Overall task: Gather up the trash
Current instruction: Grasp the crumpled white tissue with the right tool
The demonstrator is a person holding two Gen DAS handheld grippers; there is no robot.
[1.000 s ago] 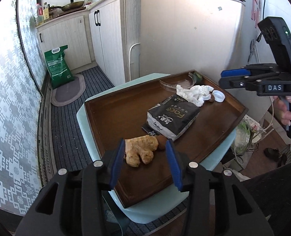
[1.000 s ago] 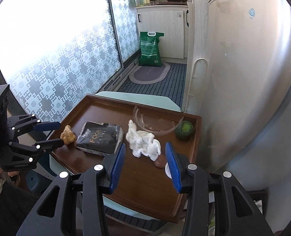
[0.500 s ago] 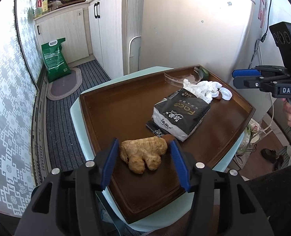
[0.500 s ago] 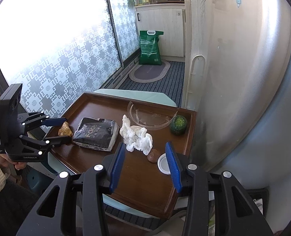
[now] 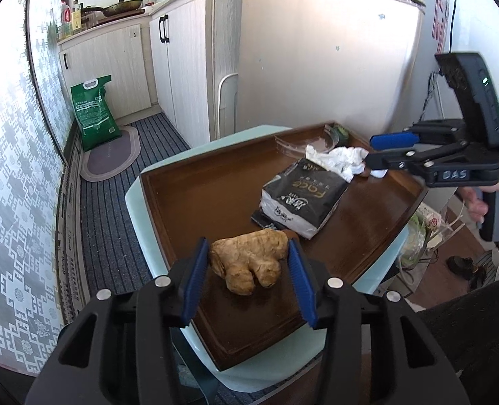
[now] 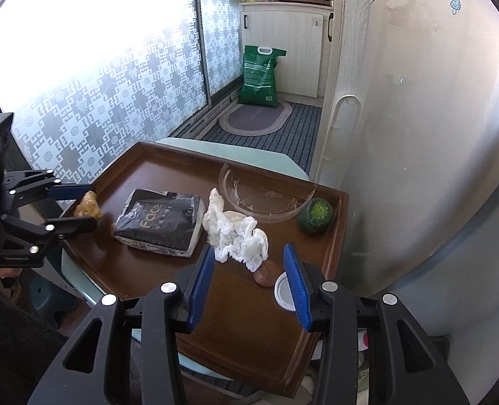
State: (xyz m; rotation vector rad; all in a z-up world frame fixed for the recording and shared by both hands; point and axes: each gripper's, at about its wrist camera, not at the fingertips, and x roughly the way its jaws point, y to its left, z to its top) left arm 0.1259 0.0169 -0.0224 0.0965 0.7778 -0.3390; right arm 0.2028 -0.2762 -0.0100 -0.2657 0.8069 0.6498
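A brown wooden tray (image 5: 215, 195) holds the trash. A knobbly piece of ginger (image 5: 249, 260) lies at its near edge, between the blue pads of my left gripper (image 5: 247, 263), which is open around it with the pads close to its sides. A black tissue pack (image 5: 303, 199), a crumpled white tissue (image 6: 236, 233), a small brown lump (image 6: 265, 276), a white cap (image 6: 283, 292) and a broken clear plastic dish (image 6: 263, 192) lie further along. My right gripper (image 6: 249, 273) is open and empty, just short of the tissue.
A green round fruit (image 6: 315, 216) sits in the tray's far corner. The tray rests on a pale blue stool (image 5: 141, 222). A fridge (image 5: 330, 54) stands close behind. A green bag (image 5: 92, 111) and a mat (image 5: 109, 158) are on the striped floor.
My left gripper has moved in around the ginger, which now sits between its pads. My right gripper has come lower and closer to the white tissue.
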